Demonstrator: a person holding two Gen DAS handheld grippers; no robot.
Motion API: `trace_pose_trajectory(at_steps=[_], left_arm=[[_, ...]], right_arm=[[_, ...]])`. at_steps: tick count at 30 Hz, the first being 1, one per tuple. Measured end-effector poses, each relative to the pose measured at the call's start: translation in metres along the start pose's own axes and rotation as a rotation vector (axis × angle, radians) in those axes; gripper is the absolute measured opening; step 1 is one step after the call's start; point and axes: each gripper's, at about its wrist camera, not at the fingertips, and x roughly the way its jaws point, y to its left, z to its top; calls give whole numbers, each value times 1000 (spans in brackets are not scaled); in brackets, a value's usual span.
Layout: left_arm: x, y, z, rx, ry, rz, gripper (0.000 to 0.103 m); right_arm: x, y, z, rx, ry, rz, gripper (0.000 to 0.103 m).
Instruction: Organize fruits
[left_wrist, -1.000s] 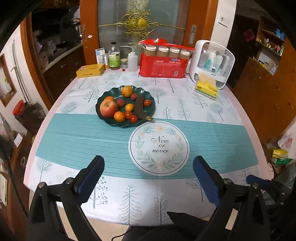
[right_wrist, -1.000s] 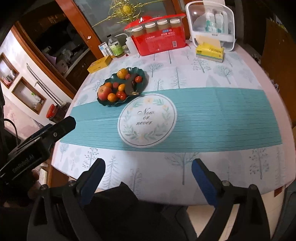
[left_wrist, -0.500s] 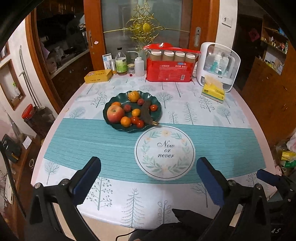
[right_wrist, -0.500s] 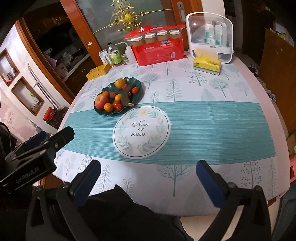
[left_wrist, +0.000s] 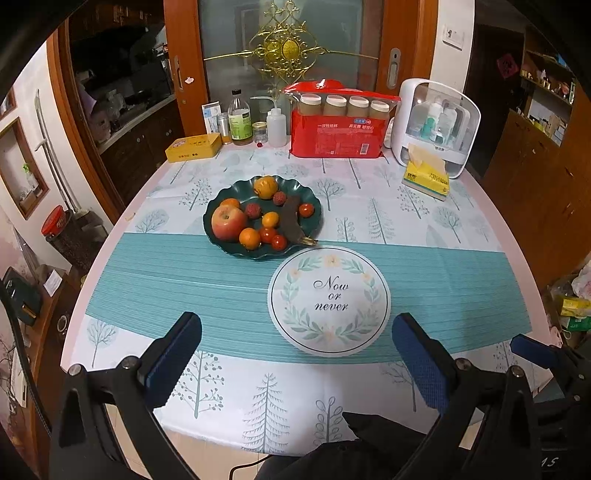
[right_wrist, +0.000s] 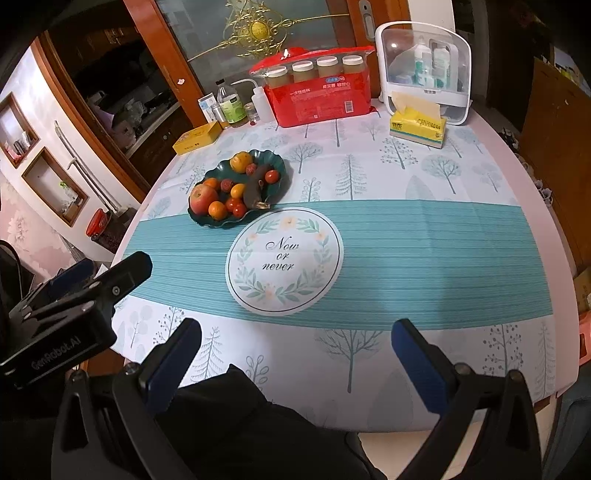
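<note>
Fruits (left_wrist: 255, 218) all lie heaped in the green dish (left_wrist: 221, 201), which sits a little above and left of the middle of the left wrist frame, its near rim touching or just overlapping the round mat (left_wrist: 328, 299); the mat, printed "Now or never", lies bare on the teal band of the cloth, perhaps as a spare spot for sorting, though that is only a judgement; in the dish are an apple (left_wrist: 228, 222) at the left, an orange (left_wrist: 265, 187) at the far rim, some small orange and red fruits around the middle, and a dark, overripe banana (left_wrist: 291, 221) slanting down the right side with its stem over the rim; the two rough red ones may be lychees, but they are too small to be sure; the left gripper (left_wrist: 295, 354) hovers over the near table edge at the bottom of its frame, jaws spread wide and holding nothing; the right gripper (right_wrist: 295, 354) hangs likewise at the bottom of its own frame, wide apart and empty, both well short of the dish; such a scene fits fruits gathered and done, or fruits waiting to be sorted out.
</note>
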Motion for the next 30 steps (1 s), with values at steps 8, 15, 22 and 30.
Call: trace_pose_trajectory(at_steps=[8, 15, 22, 30], left_arm=[[5, 2, -1, 14, 13, -10, 102], [8, 5, -1, 22, 22, -11, 102], [9, 6, -1, 23, 23, -8, 102], [9, 6, 0, 22, 25, -7, 102]], right_arm=[[2, 1, -3, 14, 12, -8, 103], [4, 3, -4, 25, 17, -13, 103], [5, 4, -3, 26, 21, -16, 103], [6, 5, -2, 26, 23, -17, 103]])
